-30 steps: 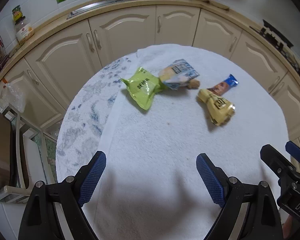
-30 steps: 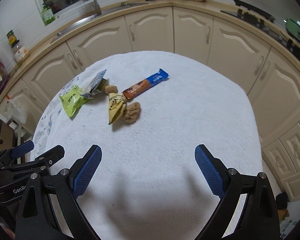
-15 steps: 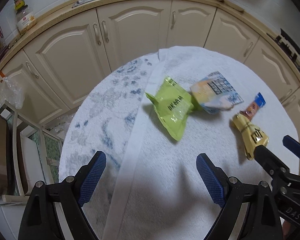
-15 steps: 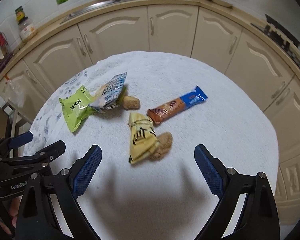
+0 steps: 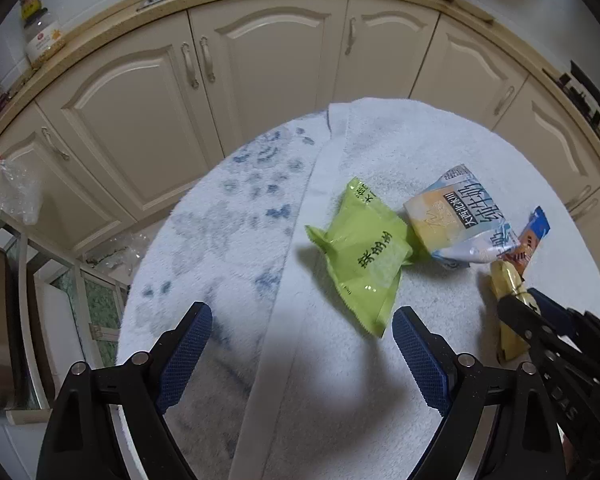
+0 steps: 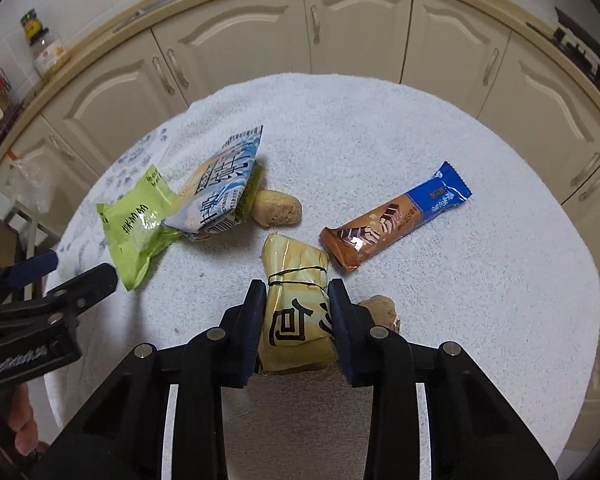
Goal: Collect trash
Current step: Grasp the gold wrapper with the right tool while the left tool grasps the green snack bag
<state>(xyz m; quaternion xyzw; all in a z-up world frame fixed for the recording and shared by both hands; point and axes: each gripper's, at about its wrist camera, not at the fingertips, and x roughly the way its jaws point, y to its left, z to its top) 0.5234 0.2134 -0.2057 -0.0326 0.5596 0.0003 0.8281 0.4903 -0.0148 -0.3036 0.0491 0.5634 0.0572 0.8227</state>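
Note:
On a round table under a white towel (image 6: 480,320) lie several wrappers. My right gripper (image 6: 296,290) points down at a yellow wrapper (image 6: 294,314) tied with a black band. Its jaws are closing, and the pads touch the wrapper on both sides. Beside it lie a brown and blue bar wrapper (image 6: 396,216), a blue-white pouch (image 6: 220,188) and two biscuit pieces (image 6: 278,208). My left gripper (image 5: 300,316) hangs open over the towel with nothing between its fingers. A green wrapper (image 5: 364,256) lies just ahead of it to the right, with the pouch (image 5: 456,220) behind it.
Cream cabinet doors (image 5: 260,60) under a counter curve round behind the table. A jar (image 5: 42,36) stands on the counter at left. A clear plastic bag (image 5: 16,192) and a metal rack (image 5: 24,320) sit at the left, below the table's edge.
Both grippers have come down and forward toward the wrappers. The right jaws, wide apart before, have closed in around the yellow wrapper. The left jaws stay wide.

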